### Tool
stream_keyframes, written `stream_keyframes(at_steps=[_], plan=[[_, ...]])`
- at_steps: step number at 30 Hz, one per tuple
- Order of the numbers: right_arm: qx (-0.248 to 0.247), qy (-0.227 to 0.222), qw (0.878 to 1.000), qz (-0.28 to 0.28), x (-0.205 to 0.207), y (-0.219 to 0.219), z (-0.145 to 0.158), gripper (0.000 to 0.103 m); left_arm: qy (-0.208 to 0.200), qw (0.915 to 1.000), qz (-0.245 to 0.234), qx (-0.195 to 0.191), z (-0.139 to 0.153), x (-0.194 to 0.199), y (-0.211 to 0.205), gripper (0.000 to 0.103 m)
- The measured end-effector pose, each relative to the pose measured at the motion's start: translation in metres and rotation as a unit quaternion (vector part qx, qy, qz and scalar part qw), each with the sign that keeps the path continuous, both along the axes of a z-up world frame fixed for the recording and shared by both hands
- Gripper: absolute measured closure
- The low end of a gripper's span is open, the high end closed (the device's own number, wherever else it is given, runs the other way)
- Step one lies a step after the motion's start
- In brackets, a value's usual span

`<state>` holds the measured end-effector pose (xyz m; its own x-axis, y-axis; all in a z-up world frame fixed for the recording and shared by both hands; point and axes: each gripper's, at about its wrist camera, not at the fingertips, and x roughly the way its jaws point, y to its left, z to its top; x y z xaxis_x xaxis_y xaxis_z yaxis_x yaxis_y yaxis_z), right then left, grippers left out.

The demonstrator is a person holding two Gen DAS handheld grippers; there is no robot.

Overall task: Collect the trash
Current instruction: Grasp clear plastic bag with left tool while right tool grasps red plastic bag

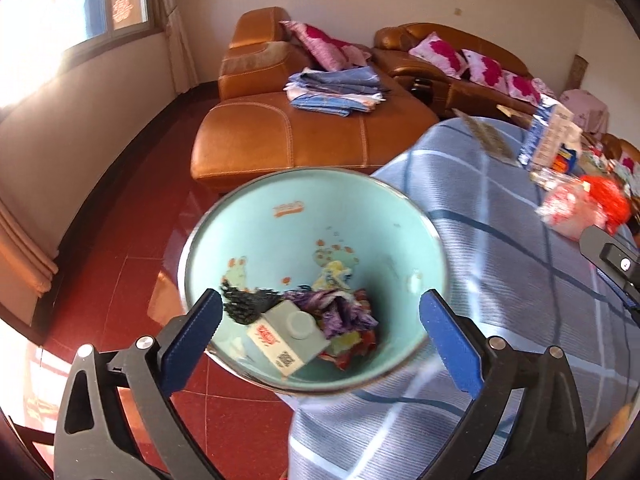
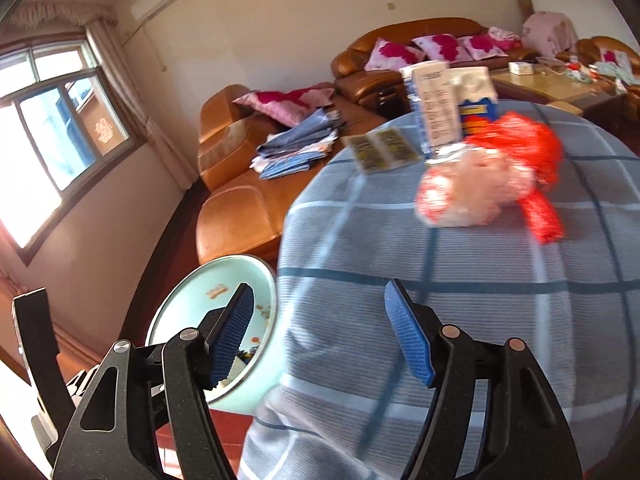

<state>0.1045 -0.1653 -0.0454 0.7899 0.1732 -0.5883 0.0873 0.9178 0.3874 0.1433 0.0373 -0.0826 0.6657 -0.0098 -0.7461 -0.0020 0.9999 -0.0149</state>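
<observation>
Left gripper point(image 1: 320, 316) spread wide over teal bin point(image 1: 280, 200), nothing pinched; carton point(image 1: 286, 342) and wrappers point(image 1: 348, 316) seen inside. Right gripper point(image 2: 320, 336) spread, empty, above table point(image 2: 480, 280) near edge; red bag point(image 2: 524, 152) farther back.

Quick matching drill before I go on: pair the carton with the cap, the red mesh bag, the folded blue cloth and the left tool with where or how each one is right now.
1. carton with the cap
2. red mesh bag
3. folded blue cloth
4. left tool

A. on the orange sofa
B. open, nothing held
C. inside the teal bin
D. on the checked tablecloth

Pairs: 1-C, 2-D, 3-A, 4-B
</observation>
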Motion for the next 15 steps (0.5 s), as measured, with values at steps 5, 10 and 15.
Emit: stream_keyframes(at_steps=[5,10,15], plan=[[-0.001,-0.005,1.0,-0.024,-0.015,-0.026,0.004,0.033,-0.006,0.9997,-0.023,0.008,0.005,-0.009,-0.025,0.006],[0.001,-0.003,0.999,-0.047,-0.028,-0.05,-0.002,0.033,-0.007,0.9991,-0.041,0.013,0.008,-0.016,-0.044,0.006],[0.002,0.006,0.997,-0.078,-0.038,-0.08,-0.011,0.033,-0.001,0.9977,-0.067,0.009,0.004,-0.019,-0.067,0.006]])
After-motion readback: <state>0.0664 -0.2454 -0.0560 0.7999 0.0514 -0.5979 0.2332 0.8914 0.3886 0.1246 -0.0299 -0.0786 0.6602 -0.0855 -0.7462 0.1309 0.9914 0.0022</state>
